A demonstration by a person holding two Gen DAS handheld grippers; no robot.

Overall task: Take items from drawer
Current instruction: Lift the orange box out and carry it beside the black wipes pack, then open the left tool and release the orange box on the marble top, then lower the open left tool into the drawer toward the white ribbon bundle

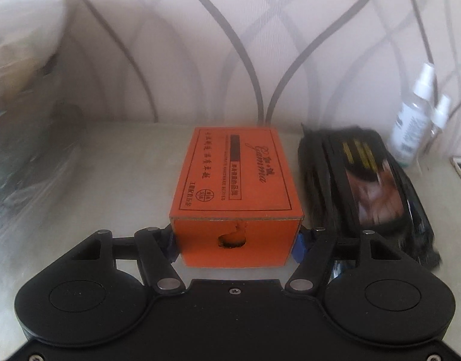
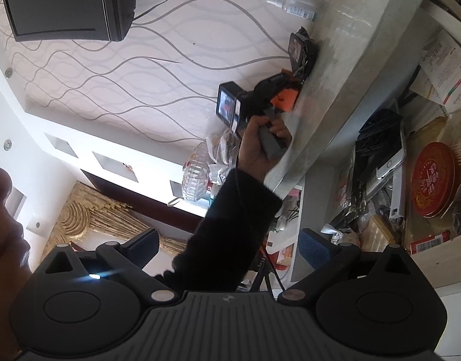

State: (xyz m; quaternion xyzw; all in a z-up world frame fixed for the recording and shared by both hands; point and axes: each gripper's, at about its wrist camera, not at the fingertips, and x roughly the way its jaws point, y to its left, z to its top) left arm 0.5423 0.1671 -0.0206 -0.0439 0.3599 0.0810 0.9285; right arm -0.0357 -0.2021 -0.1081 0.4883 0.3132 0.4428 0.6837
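An orange cardboard box (image 1: 235, 180) with black print lies on the pale countertop (image 1: 110, 180), and my left gripper (image 1: 236, 240) is shut on its near end, blue pads against both sides. The right wrist view, rolled sideways, shows the same orange box (image 2: 286, 96) in that gripper, held by a hand (image 2: 257, 147) in a black sleeve. My right gripper (image 2: 230, 249) is open in the air with nothing between its fingers, beside the open drawer (image 2: 435, 258). The drawer holds a red round tin (image 2: 431, 177), a phone (image 2: 389, 153) and several small things.
A black packet (image 1: 359, 186) lies just right of the orange box. Two white spray bottles (image 1: 413, 120) stand by the patterned wall behind it. A clear plastic bag (image 1: 26, 120) fills the counter's left side. A dark screen (image 2: 68, 3) hangs on the wall.
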